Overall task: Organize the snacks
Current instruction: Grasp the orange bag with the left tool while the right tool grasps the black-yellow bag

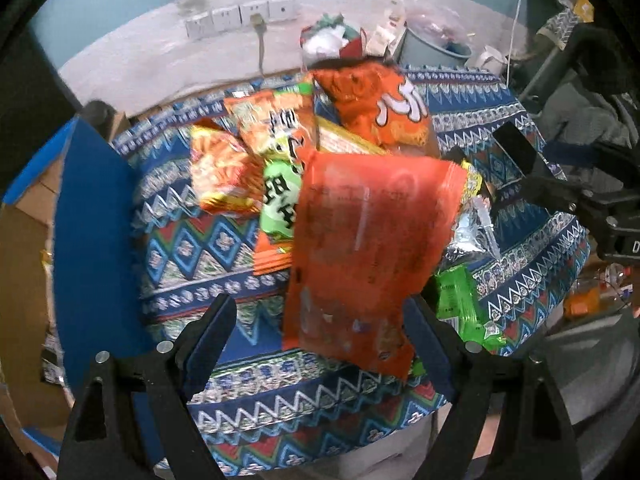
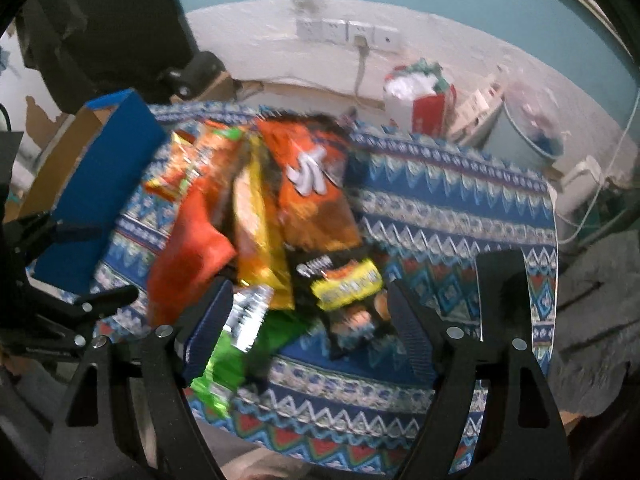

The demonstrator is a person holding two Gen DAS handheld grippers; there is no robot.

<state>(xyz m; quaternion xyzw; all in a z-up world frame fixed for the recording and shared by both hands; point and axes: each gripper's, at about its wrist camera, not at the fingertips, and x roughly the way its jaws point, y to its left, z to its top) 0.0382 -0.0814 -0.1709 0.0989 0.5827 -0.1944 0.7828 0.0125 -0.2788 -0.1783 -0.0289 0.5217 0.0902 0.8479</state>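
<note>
A pile of snack bags lies on a patterned blue cloth (image 1: 188, 248). In the left wrist view my left gripper (image 1: 320, 340) is open, and a large red-orange bag (image 1: 360, 248) lies tilted between its fingers, leaning against the right one. Behind it are a green-and-orange bag (image 1: 276, 160), a small orange bag (image 1: 218, 172) and an orange chips bag (image 1: 380, 104). In the right wrist view my right gripper (image 2: 310, 332) is open over a green bag (image 2: 236, 352) and a black-and-yellow bag (image 2: 340, 284). The red-orange bag (image 2: 192, 248) and a yellow bag (image 2: 256, 232) lie beyond.
A blue cardboard box (image 1: 92, 220) stands at the left of the cloth; it also shows in the right wrist view (image 2: 108, 168). Wall sockets (image 1: 240, 16), a red-and-white bag (image 2: 420, 96) and a grey bin (image 2: 532, 132) stand behind the table.
</note>
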